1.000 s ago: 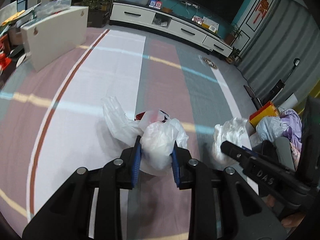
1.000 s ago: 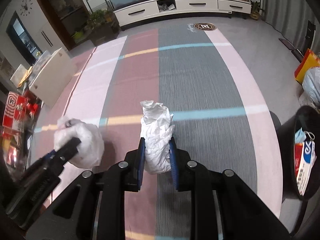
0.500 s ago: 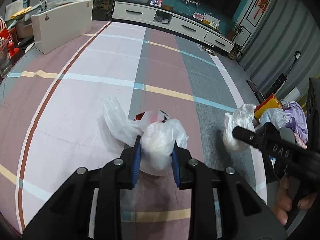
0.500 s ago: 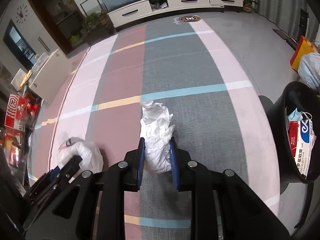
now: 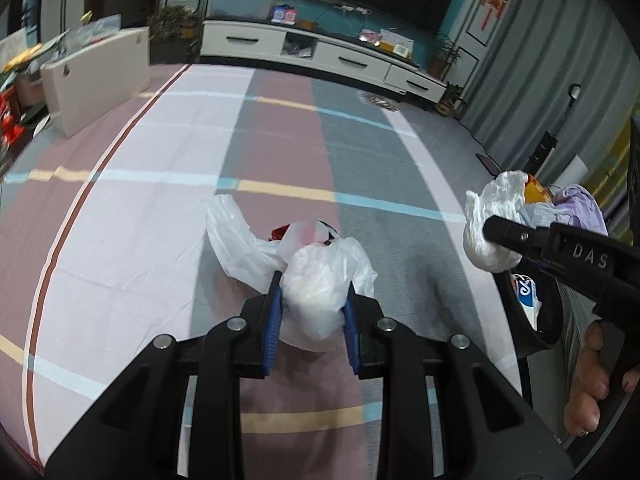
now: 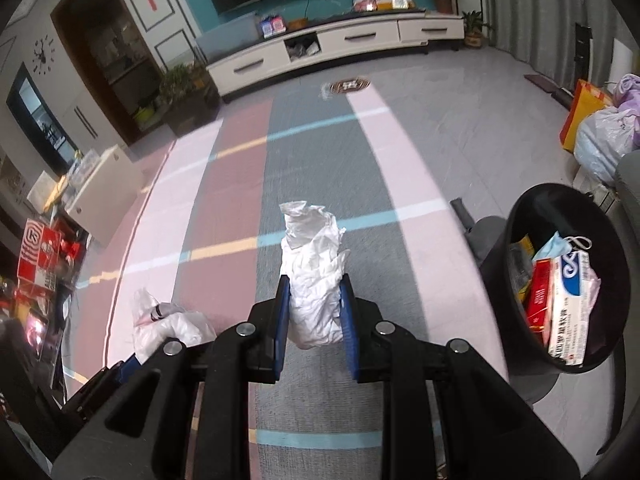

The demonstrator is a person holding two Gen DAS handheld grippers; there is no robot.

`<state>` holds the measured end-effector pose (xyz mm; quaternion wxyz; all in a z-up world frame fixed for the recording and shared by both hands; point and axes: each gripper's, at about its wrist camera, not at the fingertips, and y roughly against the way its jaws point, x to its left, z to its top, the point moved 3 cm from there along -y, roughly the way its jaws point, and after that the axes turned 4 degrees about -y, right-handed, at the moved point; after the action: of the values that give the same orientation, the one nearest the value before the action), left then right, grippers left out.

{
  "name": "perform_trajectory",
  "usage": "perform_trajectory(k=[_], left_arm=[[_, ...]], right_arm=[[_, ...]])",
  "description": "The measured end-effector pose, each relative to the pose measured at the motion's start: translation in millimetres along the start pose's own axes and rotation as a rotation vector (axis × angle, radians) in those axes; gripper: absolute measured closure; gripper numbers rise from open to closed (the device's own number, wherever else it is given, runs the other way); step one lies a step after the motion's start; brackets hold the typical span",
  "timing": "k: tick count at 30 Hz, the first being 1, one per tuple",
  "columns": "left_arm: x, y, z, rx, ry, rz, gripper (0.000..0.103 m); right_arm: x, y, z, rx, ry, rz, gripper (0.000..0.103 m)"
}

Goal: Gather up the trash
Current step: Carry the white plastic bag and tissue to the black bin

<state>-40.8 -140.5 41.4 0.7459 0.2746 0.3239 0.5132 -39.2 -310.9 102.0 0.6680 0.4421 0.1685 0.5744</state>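
Beside the black trash bin (image 6: 516, 280), a crumpled white paper wad (image 6: 314, 280) stands pinched between the blue pads of the right gripper (image 6: 314, 312), held clear of the striped carpet (image 6: 240, 184) and just left of the bin's rim. Seen from the left wrist camera, the same wad (image 5: 494, 224) sits at the tip of the right gripper (image 5: 504, 236), level with the bin's near edge (image 5: 520, 320). A white plastic bag (image 5: 316, 280), knotted and bulging with a glimpse of red at its top, is squeezed between the blue pads of the left gripper (image 5: 312, 308); a loose flap of it trails off to the left. From the right wrist camera the bag (image 6: 168, 324) shows farther from the bin than the wad, over the pink band of carpet.

Inside the bin lie a white-and-blue box (image 6: 570, 300), a red carton (image 6: 538, 300) and a light-blue face mask (image 6: 554, 242). Beyond the bin, a yellow-and-red package (image 6: 582, 116) and pale, stuffed plastic bags (image 6: 604, 140) rest against the grey curtain side of the room. Well past the bin, across the carpet, a long white TV cabinet (image 6: 340, 48) runs under a dark screen on a teal wall, with potted plants (image 6: 180, 84) at its left end. A white low cabinet (image 5: 96, 76) stands far to the left of the bin.
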Motion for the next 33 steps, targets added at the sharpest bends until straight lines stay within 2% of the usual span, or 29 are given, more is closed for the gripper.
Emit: perform_trajectory(k=[7,11,19,24,26,33], left_arm=[[-47,13,12,-0.061,-0.096,-0.04,0.075],[-80,15,19,-0.086,-0.158,-0.078,0.075],[-165,7,24,-0.085,-0.284,-0.227,0.074],[-213,-8,21,-0.053,-0.35,-0.307,0.074],[-232,-20,19,-0.02,-0.366,-0.352,0.074],[-268,-66,15,0.1,-0.385,-0.429,0.074]], right_arm=[[-29,36,16,-0.105,-0.051,-0.007,0.078],[-58,59,24,-0.174,-0.099,-0.043,0.078],[-131,89,28,-0.248,-0.24,-0.135,0.078],[-177,94,23,-0.247,-0.337,-0.171,0.078],[-192,93,20,-0.237,-0.372,-0.173,0.078],[-244,74,7,-0.161,-0.515,-0.219,0.078]])
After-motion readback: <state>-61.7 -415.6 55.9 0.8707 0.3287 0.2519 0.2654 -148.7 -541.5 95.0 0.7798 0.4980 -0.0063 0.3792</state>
